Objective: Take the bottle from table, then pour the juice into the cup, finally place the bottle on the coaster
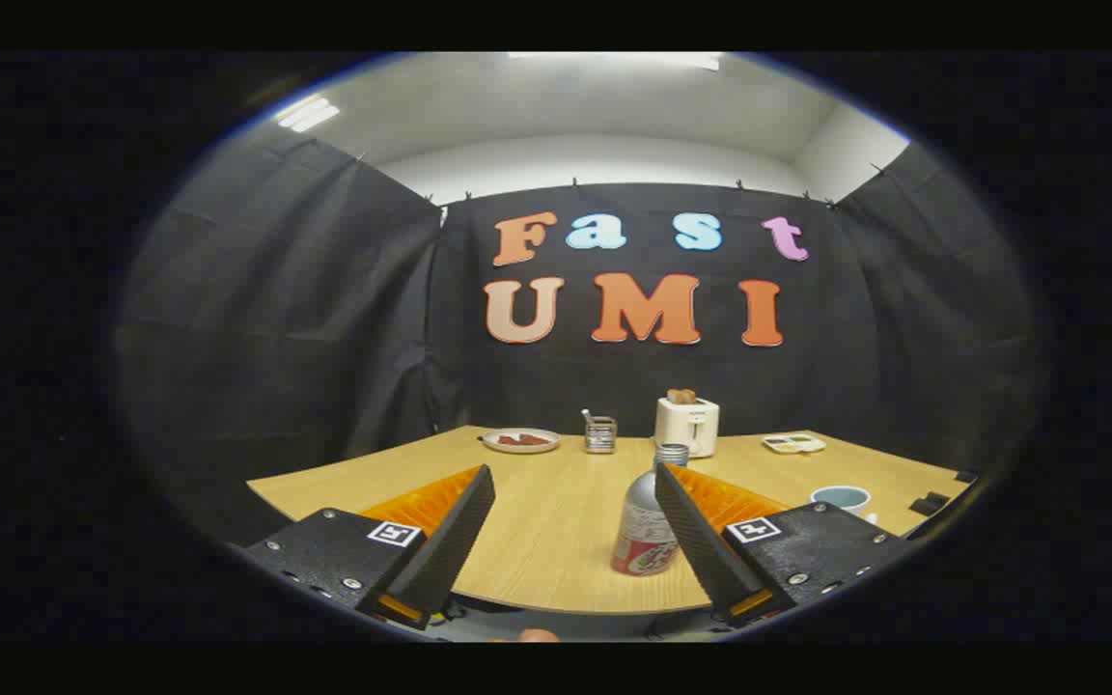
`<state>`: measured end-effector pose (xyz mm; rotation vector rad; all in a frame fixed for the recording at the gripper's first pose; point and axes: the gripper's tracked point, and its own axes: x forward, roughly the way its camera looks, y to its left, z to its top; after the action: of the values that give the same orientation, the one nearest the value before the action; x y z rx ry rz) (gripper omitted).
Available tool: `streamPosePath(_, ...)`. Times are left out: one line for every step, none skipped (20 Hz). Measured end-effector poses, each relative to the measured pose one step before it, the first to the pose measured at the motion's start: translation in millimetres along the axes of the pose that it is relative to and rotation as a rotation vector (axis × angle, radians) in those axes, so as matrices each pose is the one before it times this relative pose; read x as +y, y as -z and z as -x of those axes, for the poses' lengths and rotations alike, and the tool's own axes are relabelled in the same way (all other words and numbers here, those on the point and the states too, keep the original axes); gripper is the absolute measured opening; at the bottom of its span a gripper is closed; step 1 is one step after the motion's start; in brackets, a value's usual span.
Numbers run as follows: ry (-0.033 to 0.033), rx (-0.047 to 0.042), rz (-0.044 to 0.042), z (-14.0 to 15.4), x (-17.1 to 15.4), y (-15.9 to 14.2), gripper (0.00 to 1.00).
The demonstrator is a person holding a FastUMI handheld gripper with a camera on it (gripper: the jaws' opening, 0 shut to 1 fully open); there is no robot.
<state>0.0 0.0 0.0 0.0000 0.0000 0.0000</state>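
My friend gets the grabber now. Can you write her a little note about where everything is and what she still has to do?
Gripper: open, fingers spread wide, holding nothing.
Bottle: upright on the table, near the front edge, just ahead of the fingers and close beside the right finger, which hides part of it. The cap looks on.
Cup: on the table, beyond the right finger and off to its right side.
Coaster: I can't pick it out from here.
Done: nothing yet; the bottle is not gripped.
Left: close on the bottle, lift it, pour juice into the cup, then set the bottle on the coaster.
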Motion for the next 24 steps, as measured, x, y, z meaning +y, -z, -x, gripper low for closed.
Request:
streamPosePath(0.00738, 0.00304, -0.00413, 1.17, -3.50, 0.77, 0.99)
streamPosePath(0.00666, 0.00551, -0.00202, 0.74, -1.12, 2.33, 0.99)
streamPosePath(0.00191, 0.00543, -0.00522, -0.54, 0.07, 2.04, 0.99)
streamPosePath(0.00051, 0.00535, -0.00469, 0.30, 1.46, 2.55, 0.99)
streamPosePath(0.00495, 0.00363, -0.00060, -0.29, -0.75, 0.23, 0.99)
streamPosePath(0.00451, 0.00076, 0.00164, -0.84, -1.20, 0.40, 0.99)
streamPosePath(0.00181, -0.00283, 0.00058, 1.19, -0.80, -0.43, 0.99)
streamPosePath(0.00300, -0.00136, -0.00121, 0.75, 0.25, 0.13, 0.99)
streamPosePath(0.00624, 0.00361, -0.00517, -0.10, -1.30, 0.37, 0.99)
streamPosePath(0.00240, 0.00033, -0.00811, -2.32, 0.30, -0.06, 0.99)
streamPosePath(-0.00168, -0.00521, -0.00562, 0.88, 2.36, -1.62, 0.99)
streamPosePath(-0.00395, -0.00256, 0.00017, -0.64, 2.41, -0.82, 0.99)
streamPosePath(0.00105, 0.00305, 0.00611, -0.24, 0.00, 0.60, 0.99)
streamPosePath(0.01010, 0.00526, 0.00894, -0.40, -3.39, 2.15, 0.99)
streamPosePath(0.01210, 0.00591, 0.00894, -0.04, -3.70, 1.16, 0.99)
streamPosePath(0.00982, 0.00394, 0.00690, -0.45, -3.00, 1.47, 0.99)
streamPosePath(0.01231, 0.00267, 0.00808, 0.92, -3.13, 0.99, 0.99)
streamPosePath(0.02162, 0.00145, 0.01576, 0.39, -6.05, 0.70, 0.99)
streamPosePath(0.02428, 0.00343, 0.02046, -0.49, -6.86, 0.36, 0.99)
streamPosePath(0.01246, 0.00836, 0.01356, -0.48, -3.21, 3.61, 0.99)
streamPosePath(-0.00207, 0.00173, 0.00121, -0.21, 0.57, 0.42, 0.99)
streamPosePath(-0.00038, -0.00058, -0.00229, -0.14, -0.61, -1.44, 0.99)
streamPosePath(0.00352, 0.00179, -0.00535, -0.78, -2.27, -0.12, 0.99)
streamPosePath(0.00642, 0.00698, -0.00558, -0.40, -4.08, 2.70, 0.99)
